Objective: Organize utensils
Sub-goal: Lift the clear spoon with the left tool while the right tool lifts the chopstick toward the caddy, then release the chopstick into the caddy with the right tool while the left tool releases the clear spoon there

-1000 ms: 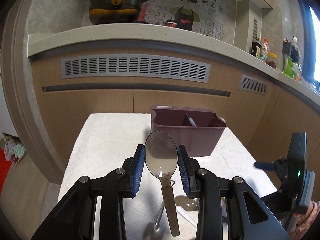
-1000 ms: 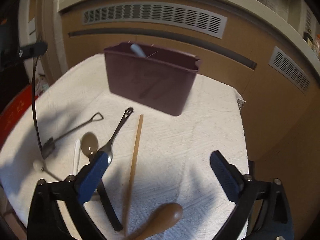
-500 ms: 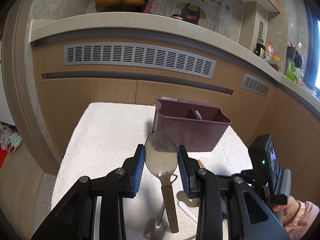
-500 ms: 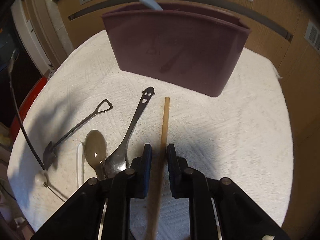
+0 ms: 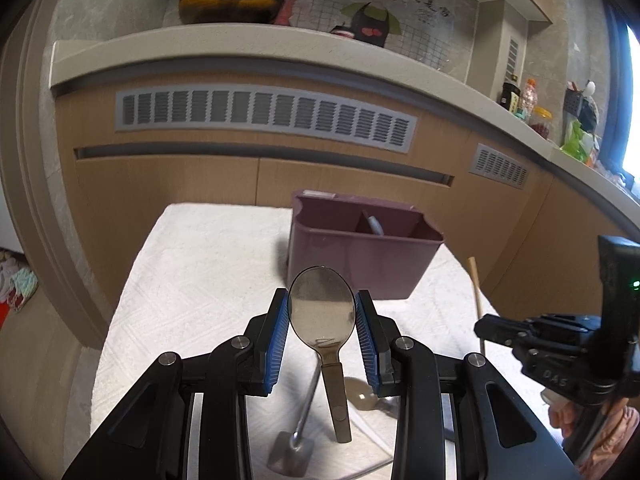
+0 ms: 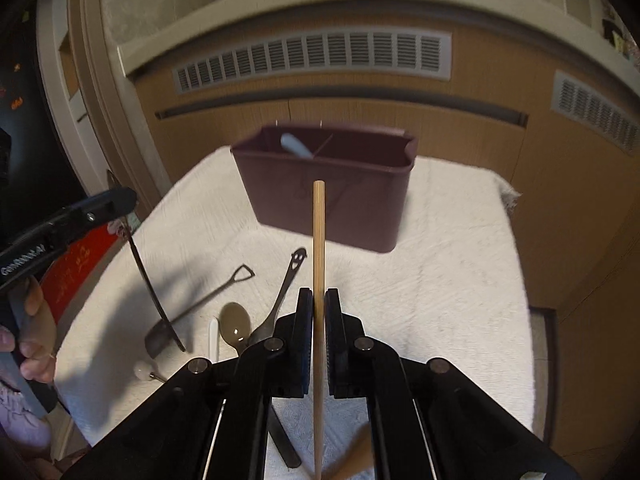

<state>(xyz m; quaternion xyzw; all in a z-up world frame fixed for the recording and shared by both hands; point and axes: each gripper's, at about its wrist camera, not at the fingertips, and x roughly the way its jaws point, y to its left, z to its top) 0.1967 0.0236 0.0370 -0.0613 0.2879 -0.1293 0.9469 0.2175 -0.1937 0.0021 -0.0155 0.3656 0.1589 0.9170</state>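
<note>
Both grippers, left [image 5: 322, 308] and right [image 6: 319, 312], seemingly clear the bin rim [image 6: 320, 160].

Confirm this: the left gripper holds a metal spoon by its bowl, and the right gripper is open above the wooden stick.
Not quite. The right gripper is shut on the wooden stick, as the right wrist view shows. The left gripper does hold the metal spoon by its bowl.

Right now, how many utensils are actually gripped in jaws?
2. A metal spoon is held bowl-up in the left gripper. A wooden spoon is held by its handle in the right gripper.
</note>
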